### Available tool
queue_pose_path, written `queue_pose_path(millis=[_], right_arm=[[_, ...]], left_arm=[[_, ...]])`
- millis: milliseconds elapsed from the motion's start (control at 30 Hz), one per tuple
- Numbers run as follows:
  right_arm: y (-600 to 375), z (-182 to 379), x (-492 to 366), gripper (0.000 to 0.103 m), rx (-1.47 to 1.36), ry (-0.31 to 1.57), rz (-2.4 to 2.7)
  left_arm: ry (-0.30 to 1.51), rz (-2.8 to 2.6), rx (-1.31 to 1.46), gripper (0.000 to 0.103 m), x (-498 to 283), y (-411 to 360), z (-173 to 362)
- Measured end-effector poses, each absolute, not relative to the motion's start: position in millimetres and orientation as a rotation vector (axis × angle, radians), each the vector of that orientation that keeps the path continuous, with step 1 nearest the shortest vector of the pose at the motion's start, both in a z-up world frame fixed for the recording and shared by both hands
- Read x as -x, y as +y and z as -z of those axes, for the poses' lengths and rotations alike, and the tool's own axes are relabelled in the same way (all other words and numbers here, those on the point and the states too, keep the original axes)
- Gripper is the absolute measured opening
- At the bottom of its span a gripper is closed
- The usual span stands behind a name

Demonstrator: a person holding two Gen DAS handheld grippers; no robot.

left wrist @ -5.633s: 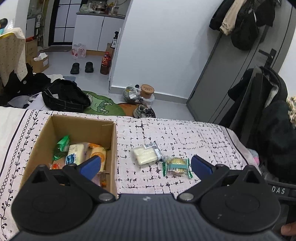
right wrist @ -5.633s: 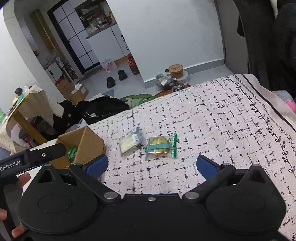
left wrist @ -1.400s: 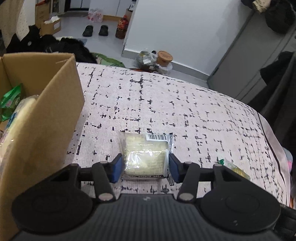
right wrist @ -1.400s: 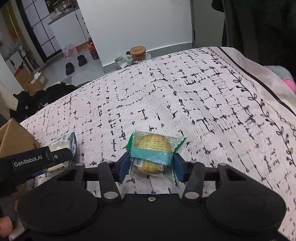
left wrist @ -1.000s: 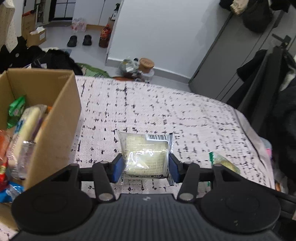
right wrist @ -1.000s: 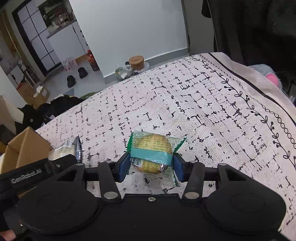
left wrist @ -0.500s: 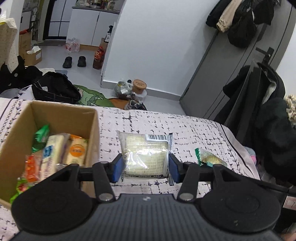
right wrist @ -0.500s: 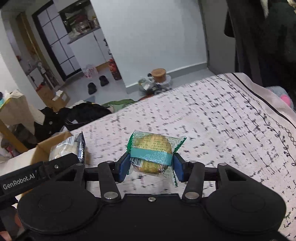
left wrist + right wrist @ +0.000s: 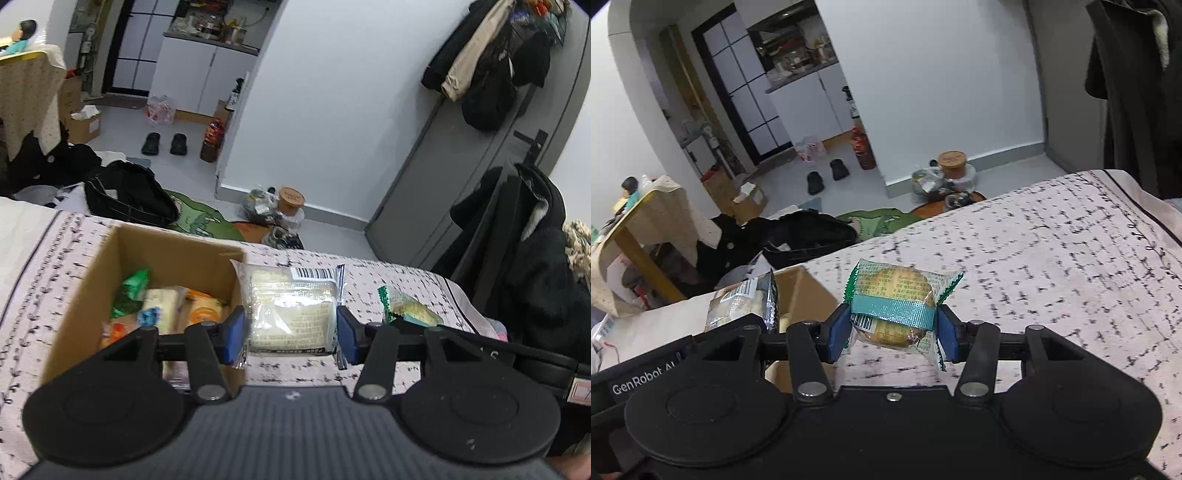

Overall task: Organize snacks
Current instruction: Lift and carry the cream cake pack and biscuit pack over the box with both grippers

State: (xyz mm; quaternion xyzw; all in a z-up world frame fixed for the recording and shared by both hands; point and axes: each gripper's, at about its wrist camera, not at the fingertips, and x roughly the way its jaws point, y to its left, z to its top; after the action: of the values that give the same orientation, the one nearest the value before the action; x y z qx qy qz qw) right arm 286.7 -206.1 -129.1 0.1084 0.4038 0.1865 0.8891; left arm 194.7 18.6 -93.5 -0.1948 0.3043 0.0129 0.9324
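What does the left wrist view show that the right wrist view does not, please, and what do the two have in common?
Only the left wrist view shows inside the cardboard box, where several wrapped snacks already lie, and the left gripper shut on the pale cake pack.

Only the right wrist view shows the right gripper shut on the round cake with the teal band, and the bare tablecloth beyond it.

Both show both packs, the box and the patterned cloth; each pack is lifted clear of the cloth.
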Motion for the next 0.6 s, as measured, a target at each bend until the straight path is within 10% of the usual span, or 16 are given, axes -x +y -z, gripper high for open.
queue_pose_path(millis=[600], right_arm=[[-152.3, 120.6, -264.9, 0.049, -0.201, 0.823, -0.49]], left_arm=[[0.644, -0.19, 0.476, 0.05, -179.7, 87.9, 111.2]])
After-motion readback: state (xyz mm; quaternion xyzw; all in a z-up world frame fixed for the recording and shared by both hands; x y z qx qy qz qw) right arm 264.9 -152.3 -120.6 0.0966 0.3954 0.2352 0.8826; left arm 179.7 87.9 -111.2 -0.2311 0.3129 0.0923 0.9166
